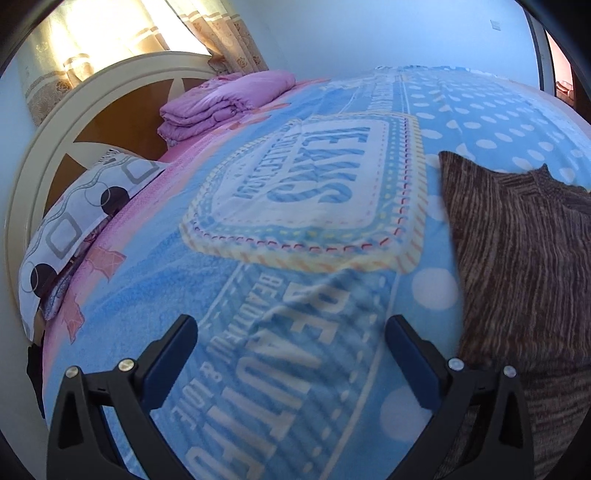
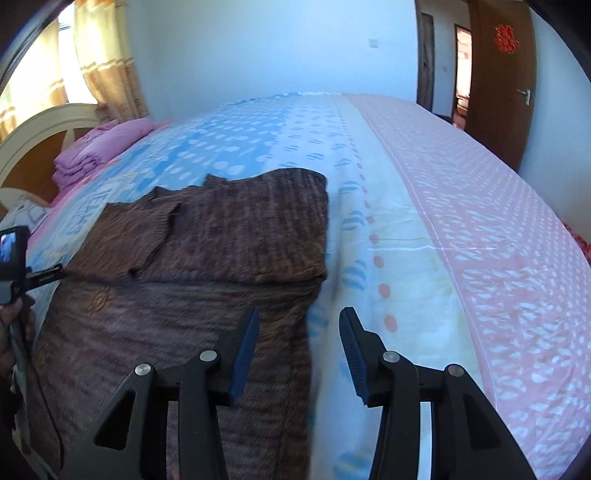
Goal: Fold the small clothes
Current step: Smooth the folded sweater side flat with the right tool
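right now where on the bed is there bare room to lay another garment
Free: the pink-patterned strip right of the brown sweater, and the blue blanket between sweater and pillow. Crowded: the headboard end, with the folded purple quilt.

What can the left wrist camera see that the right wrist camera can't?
Only the left wrist view shows the spotted pillow and the big lettered patch on the blanket. Only the right wrist view shows the brown door and the blanket's pink striped side. Both show the brown sweater, the folded purple quilt, the headboard and curtains.
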`<action>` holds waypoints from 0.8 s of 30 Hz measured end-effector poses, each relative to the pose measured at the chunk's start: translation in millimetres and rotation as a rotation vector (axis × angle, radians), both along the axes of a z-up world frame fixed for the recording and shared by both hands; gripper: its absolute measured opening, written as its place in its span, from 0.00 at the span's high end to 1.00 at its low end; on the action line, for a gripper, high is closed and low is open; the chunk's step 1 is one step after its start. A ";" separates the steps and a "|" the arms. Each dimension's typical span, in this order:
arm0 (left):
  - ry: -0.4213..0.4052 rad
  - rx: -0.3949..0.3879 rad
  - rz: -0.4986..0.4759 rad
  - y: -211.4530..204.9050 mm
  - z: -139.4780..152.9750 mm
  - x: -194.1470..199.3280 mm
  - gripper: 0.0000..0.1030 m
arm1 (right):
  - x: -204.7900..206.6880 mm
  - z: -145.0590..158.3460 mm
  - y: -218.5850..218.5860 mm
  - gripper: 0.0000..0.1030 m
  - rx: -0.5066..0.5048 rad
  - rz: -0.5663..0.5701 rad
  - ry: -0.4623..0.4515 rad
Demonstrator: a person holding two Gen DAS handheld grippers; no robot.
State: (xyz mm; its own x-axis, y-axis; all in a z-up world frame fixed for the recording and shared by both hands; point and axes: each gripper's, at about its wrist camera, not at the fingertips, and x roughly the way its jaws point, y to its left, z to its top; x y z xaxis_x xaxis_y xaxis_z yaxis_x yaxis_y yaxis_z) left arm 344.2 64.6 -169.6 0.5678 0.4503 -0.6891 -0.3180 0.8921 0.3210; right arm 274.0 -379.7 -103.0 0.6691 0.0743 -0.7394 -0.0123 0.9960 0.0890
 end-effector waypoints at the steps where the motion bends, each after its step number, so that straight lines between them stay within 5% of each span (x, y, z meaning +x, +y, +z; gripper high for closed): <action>1: -0.012 -0.014 -0.013 -0.7 3.5 -6.6 0.00 | -6.4 2.6 3.5 0.55 0.002 0.014 -0.005; 14: -0.088 -0.053 -0.195 -26.5 37.3 -100.3 0.00 | -55.3 -26.1 34.2 0.51 -0.052 0.077 0.065; 24: -0.061 -0.062 -0.247 -29.1 32.3 -145.2 0.00 | -86.5 -33.2 47.7 0.50 -0.049 0.094 0.084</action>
